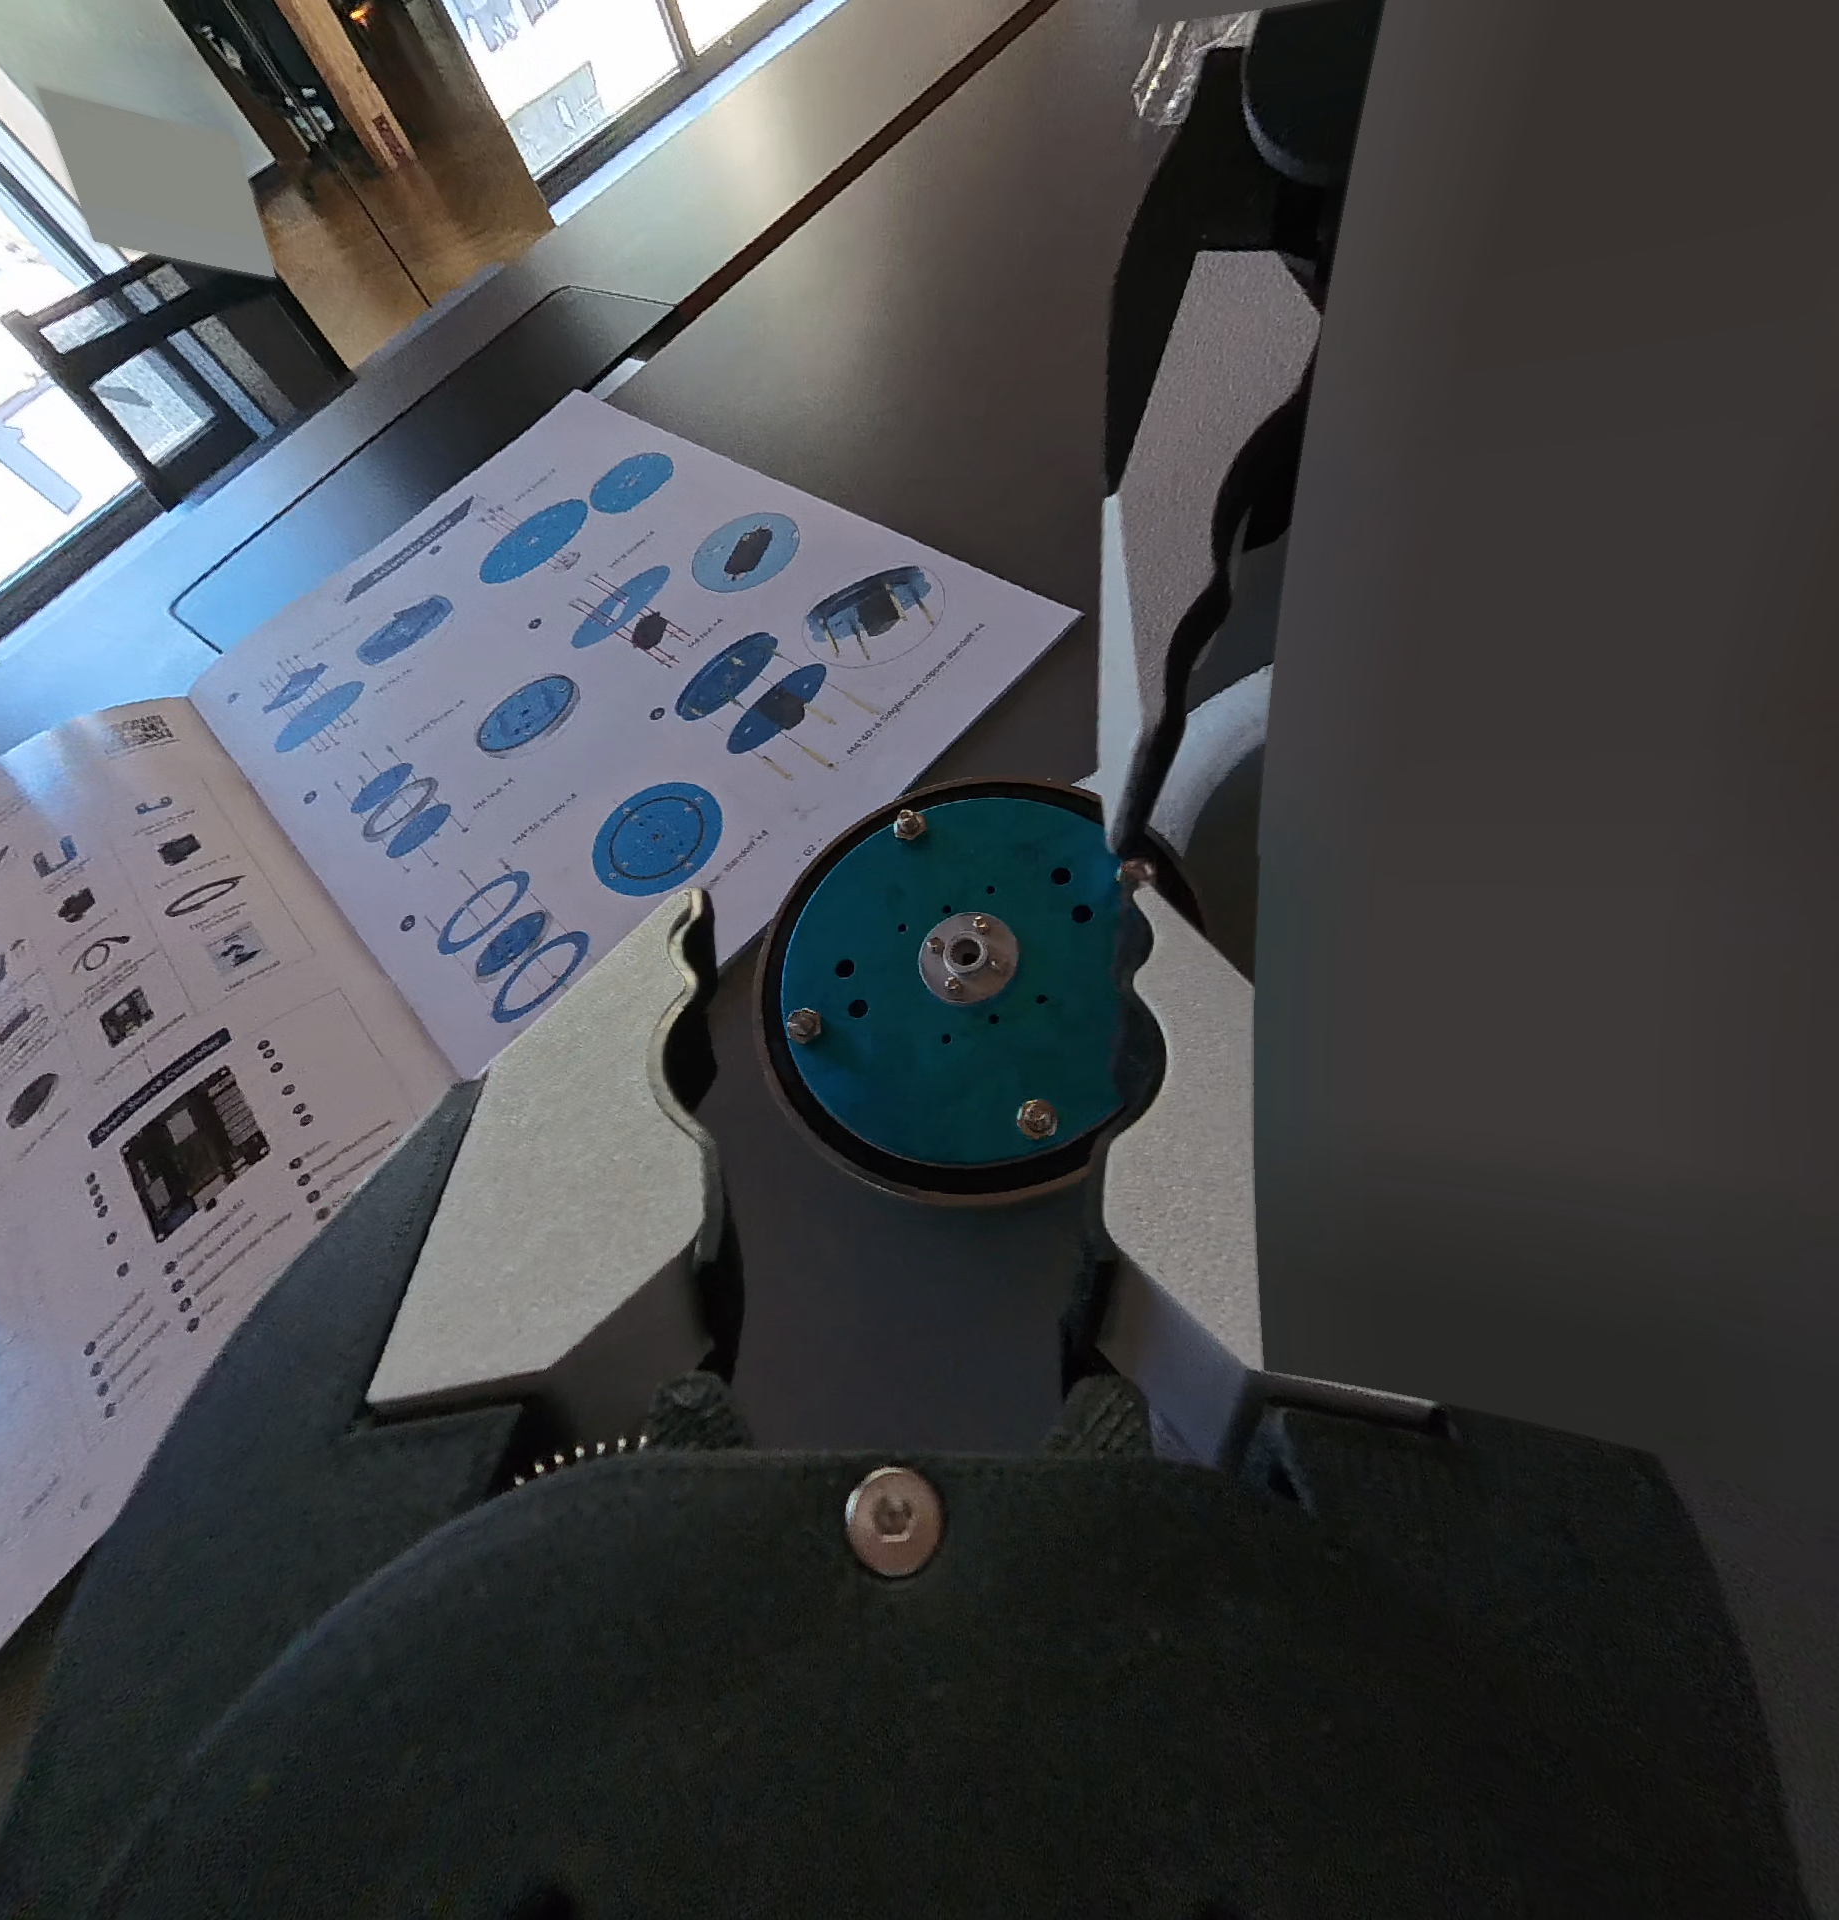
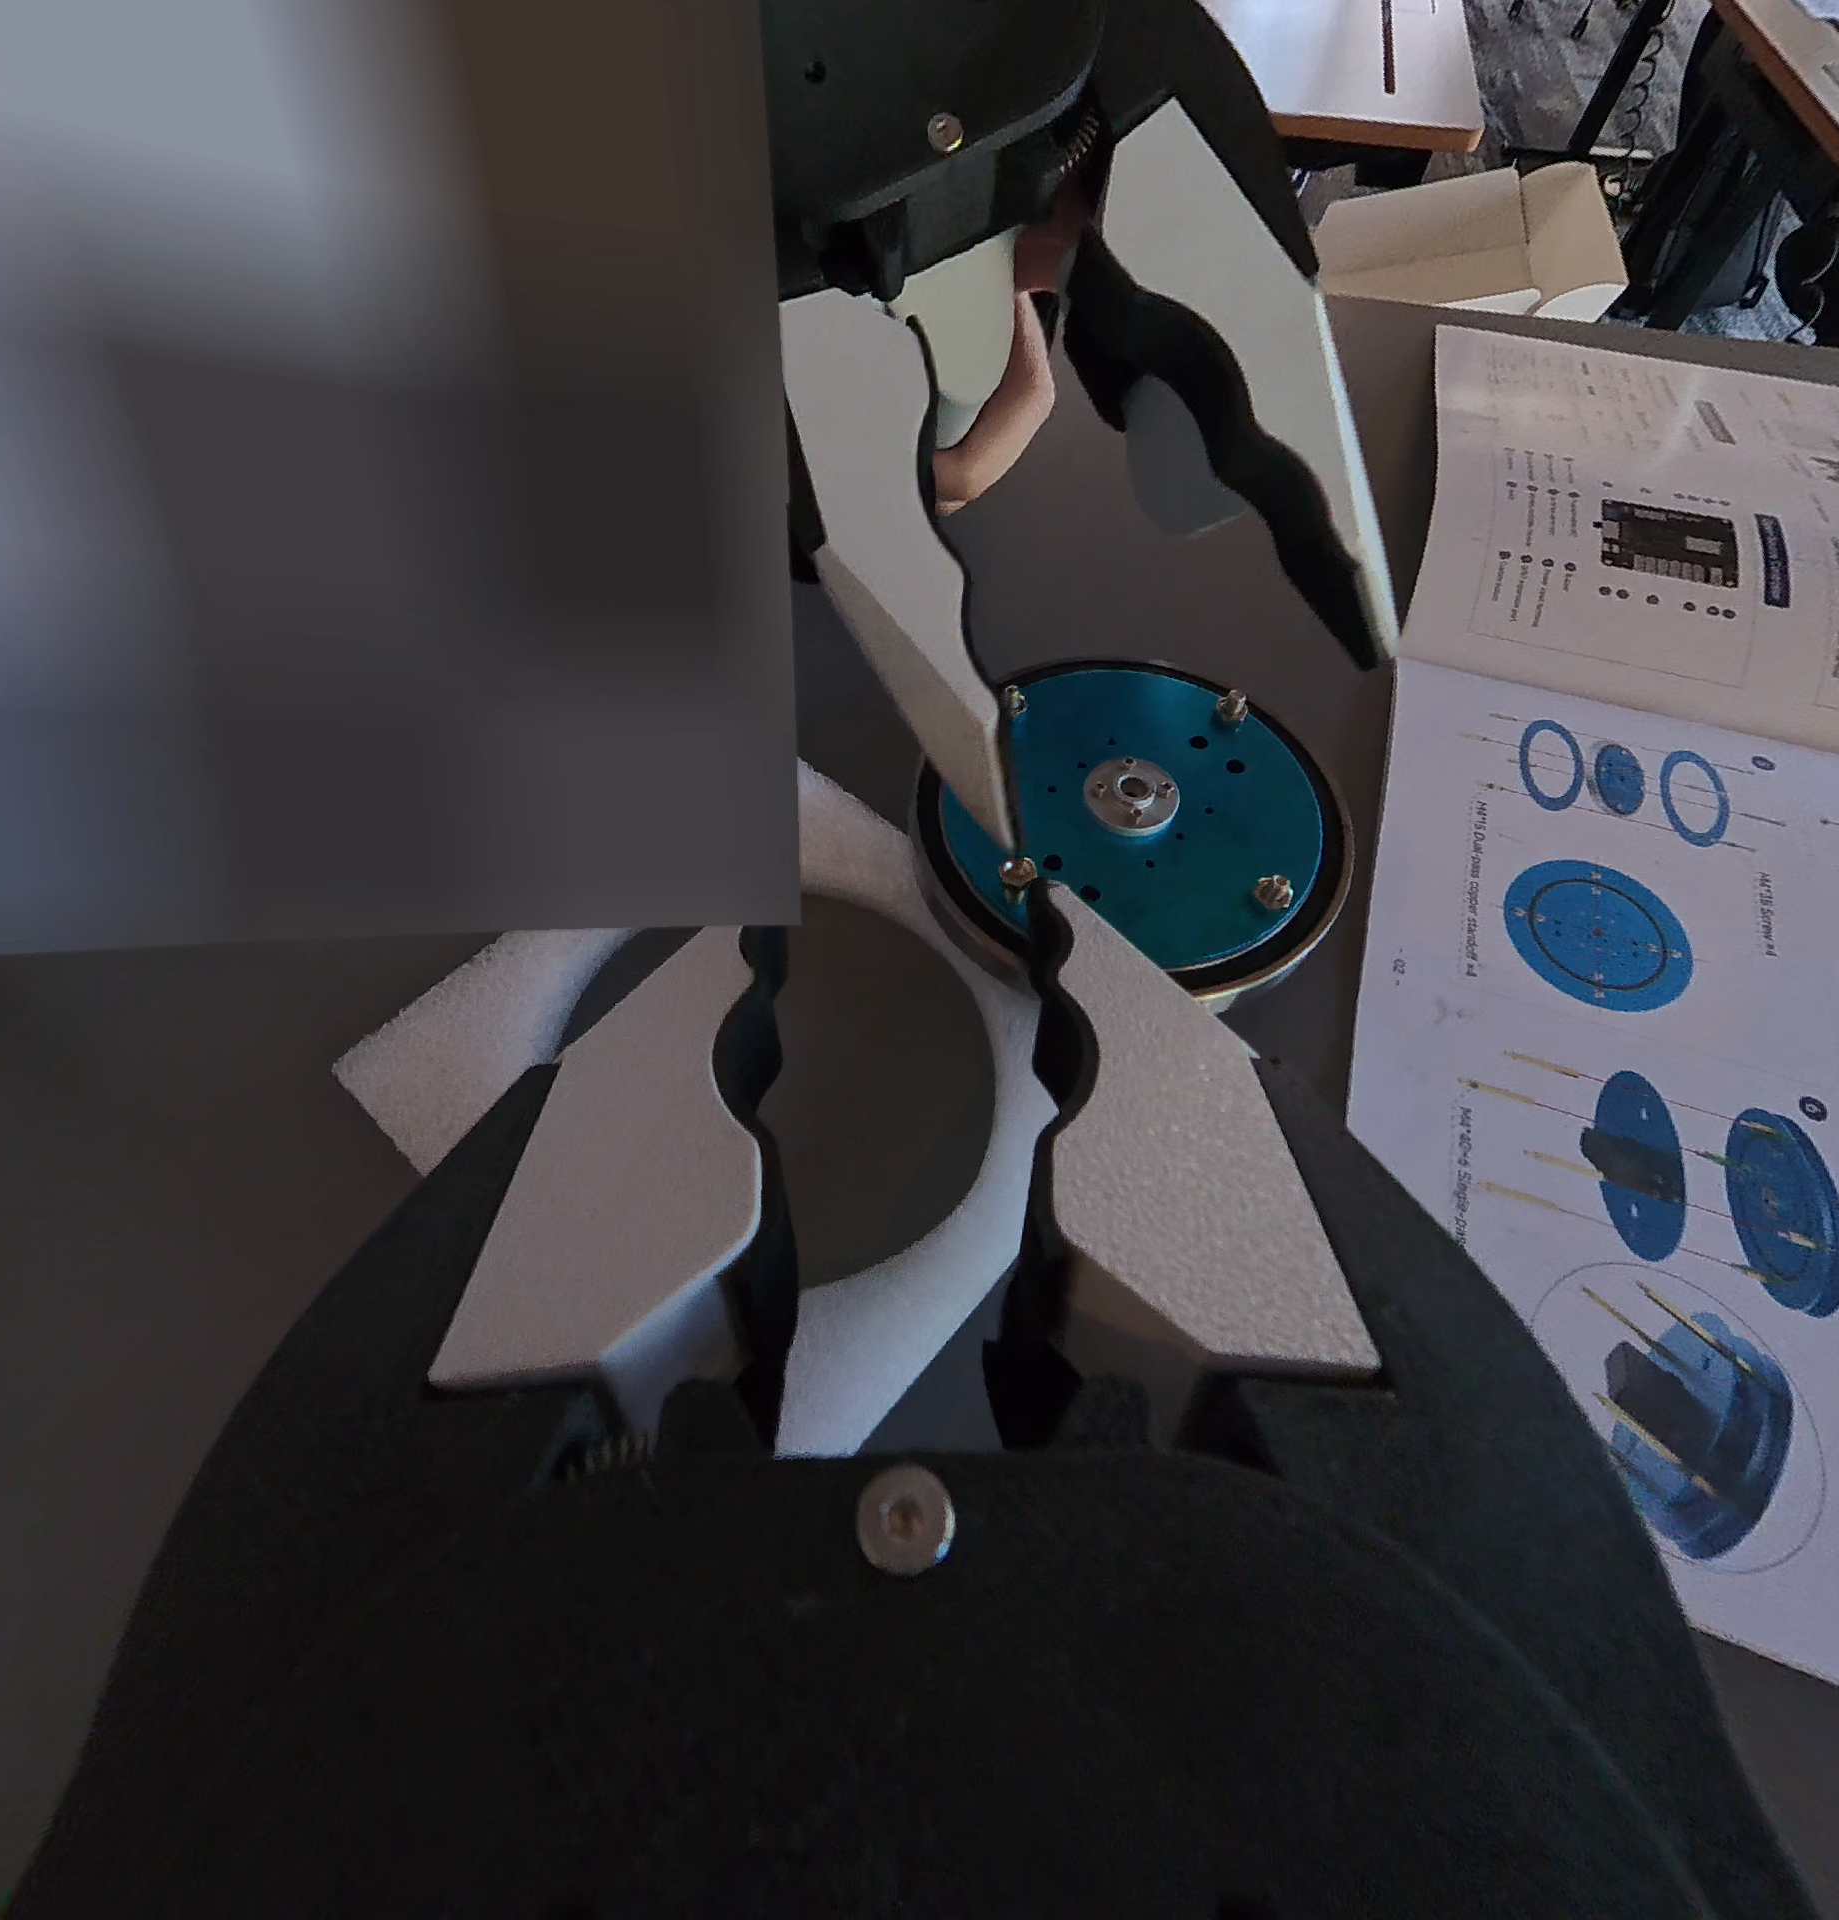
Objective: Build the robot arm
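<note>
Left wrist view: the left gripper (image 1: 915, 925) is spread wide and straddles the disc (image 1: 946, 987), which lies flat on the table (image 1: 894, 416) at centre frame. Its left finger stands clear of the rim and its right finger overlaps the disc's right edge, so nothing is clamped. The right gripper's finger (image 1: 1154, 623) comes down from the upper right, with its tip at the right-hand nut (image 1: 1133, 868). The disc carries four rim nuts and one hub (image 1: 959, 956), all seated. One open booklet (image 1: 582, 675) lies at left, and one foam piece (image 1: 1221, 727) shows at right.

Right wrist view: the right gripper (image 2: 899, 920) is also spread and holds nothing. Its right fingertip is just beside the same nut (image 2: 1019, 871), opposite a left-gripper fingertip. Its left tip is hidden. One box (image 2: 1466, 239) sits at upper right.
</note>
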Demonstrator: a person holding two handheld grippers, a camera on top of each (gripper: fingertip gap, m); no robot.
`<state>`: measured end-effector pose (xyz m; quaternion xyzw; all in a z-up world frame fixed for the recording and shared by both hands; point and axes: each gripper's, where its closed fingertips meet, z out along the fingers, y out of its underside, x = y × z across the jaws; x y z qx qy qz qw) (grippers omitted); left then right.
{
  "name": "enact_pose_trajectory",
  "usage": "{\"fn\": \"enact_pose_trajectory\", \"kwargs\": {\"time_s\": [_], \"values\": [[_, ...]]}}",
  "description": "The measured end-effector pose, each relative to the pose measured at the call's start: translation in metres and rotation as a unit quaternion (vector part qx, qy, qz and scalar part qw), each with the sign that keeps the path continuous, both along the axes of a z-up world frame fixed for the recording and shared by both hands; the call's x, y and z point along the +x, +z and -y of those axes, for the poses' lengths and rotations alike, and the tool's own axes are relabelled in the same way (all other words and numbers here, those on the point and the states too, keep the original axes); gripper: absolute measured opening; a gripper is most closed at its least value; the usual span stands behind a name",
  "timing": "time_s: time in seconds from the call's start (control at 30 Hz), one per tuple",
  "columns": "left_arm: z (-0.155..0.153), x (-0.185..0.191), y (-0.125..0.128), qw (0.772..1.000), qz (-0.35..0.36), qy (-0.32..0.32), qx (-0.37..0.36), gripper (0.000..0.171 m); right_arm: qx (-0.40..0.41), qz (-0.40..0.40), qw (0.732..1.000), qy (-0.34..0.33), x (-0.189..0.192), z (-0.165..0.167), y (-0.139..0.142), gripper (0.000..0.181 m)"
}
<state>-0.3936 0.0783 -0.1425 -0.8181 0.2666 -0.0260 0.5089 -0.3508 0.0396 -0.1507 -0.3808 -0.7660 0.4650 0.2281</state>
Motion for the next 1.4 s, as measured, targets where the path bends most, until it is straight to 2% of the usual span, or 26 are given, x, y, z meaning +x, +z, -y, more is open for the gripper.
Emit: {"fn": "enact_pose_trajectory", "kwargs": {"time_s": [0.03, 0.3, 0.6, 0.73, 0.93, 1.07, 1.23, 1.3, 1.4], "values": [[0.0, -0.002, 0.001, 1.0, 0.0, 0.004, 0.002, 0.079, -0.001, 0.0, 1.0, 0.0, 0.001, 0.0, 0.0, 0.045], [0.004, 0.004, -0.002, 1.0, -0.002, -0.016, -0.006, 0.077, 0.003, -0.009, 1.0, -0.004, -0.004, 0.0, 0.002, 0.05], [0.002, -0.002, -0.004, 1.0, -0.004, 0.001, -0.01, 0.076, 0.001, -0.01, 1.0, -0.006, -0.001, -0.002, 0.003, 0.044], [0.005, 0.007, 0.003, 0.999, 0.028, -0.016, -0.008, 0.075, 0.003, -0.01, 1.0, -0.004, -0.003, 0.001, 0.002, 0.048], [-0.001, -0.007, -0.001, 1.0, 0.0, 0.017, -0.003, 0.073, 0.002, -0.003, 1.0, -0.001, 0.004, -0.001, 0.001, 0.04], [0.006, 0.01, 0.008, 0.999, 0.048, -0.024, -0.007, 0.076, -0.003, -0.018, 1.0, -0.01, -0.002, -0.003, 0.006, 0.046], [0.001, 0.003, -0.002, 1.0, -0.007, -0.005, -0.005, 0.077, 0.005, 0.003, 1.0, -0.002, 0.0, 0.001, -0.001, 0.049], [0.0, -0.001, 0.004, 1.0, 0.002, 0.002, 0.007, 0.077, 0.006, -0.007, 1.0, 0.002, 0.004, 0.002, 0.003, 0.036], [0.002, -0.006, 0.018, 0.999, 0.039, 0.003, 0.021, 0.076, -0.003, -0.008, 1.0, -0.005, 0.003, 0.0, 0.004, 0.036]]}}
